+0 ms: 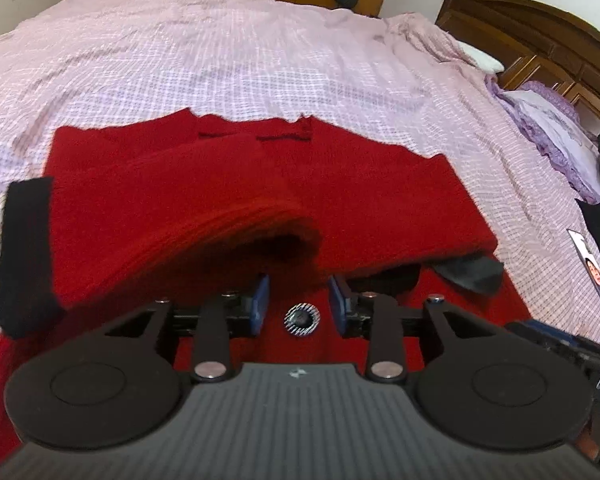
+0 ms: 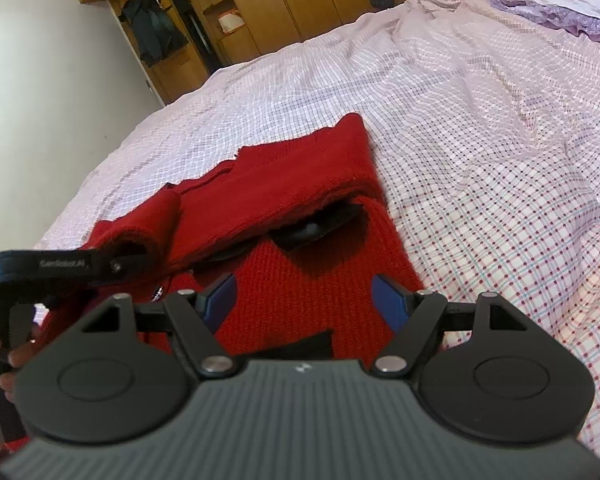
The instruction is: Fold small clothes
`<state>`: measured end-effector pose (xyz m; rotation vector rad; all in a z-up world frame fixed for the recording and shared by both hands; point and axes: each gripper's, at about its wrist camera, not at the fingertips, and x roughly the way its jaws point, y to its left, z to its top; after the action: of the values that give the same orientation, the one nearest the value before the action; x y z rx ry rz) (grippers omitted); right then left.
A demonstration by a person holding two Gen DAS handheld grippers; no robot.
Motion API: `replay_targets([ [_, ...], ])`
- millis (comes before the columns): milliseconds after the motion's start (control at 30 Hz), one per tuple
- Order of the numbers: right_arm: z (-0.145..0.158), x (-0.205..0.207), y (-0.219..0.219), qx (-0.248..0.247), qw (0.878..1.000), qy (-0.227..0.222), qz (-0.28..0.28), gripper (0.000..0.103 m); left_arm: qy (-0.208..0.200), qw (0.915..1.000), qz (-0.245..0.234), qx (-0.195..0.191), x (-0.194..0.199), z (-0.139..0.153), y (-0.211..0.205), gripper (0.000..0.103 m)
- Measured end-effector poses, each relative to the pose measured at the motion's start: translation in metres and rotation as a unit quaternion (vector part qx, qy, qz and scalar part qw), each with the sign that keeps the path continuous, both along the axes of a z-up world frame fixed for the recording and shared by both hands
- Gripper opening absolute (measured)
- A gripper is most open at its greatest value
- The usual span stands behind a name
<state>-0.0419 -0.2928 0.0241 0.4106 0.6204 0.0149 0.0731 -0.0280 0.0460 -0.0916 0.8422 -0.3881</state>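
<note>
Both hand-held grippers, left (image 1: 299, 300) and right (image 2: 304, 300), stand released over our red sweater (image 1: 228, 184) on the bed (image 1: 260, 60), seemingly clear of it.

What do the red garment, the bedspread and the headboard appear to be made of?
Red garment: knitted, probably wool or acrylic; ribbed stitches, matte and fuzzy. Bedspread: thin woven cloth, likely cotton; checked, puckered, matte. Headboard: dark wood, apparently varnished; carved panels, slight sheen.

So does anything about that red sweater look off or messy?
Yes. The sleeve folded across the sweater bulges up instead of lying flat, and dark fabric pokes out from under the fold in the right wrist view. Nothing looks torn or spilled.
</note>
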Motion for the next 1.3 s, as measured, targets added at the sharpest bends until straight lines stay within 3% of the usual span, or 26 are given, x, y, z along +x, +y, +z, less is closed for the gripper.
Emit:
replay_targets([
  [833, 0.026, -0.004, 0.039, -0.03, 0.999, -0.016, 0.04, 0.076, -0.019, 0.9964, 0.074, 0.037, -0.046, 0.032, 0.08, 0.042],
  [1300, 0.039, 0.008, 0.074, -0.055, 0.994, -0.018, 0.092, 0.076, -0.012, 0.991, 0.13, 0.03, -0.062, 0.032, 0.12, 0.042],
])
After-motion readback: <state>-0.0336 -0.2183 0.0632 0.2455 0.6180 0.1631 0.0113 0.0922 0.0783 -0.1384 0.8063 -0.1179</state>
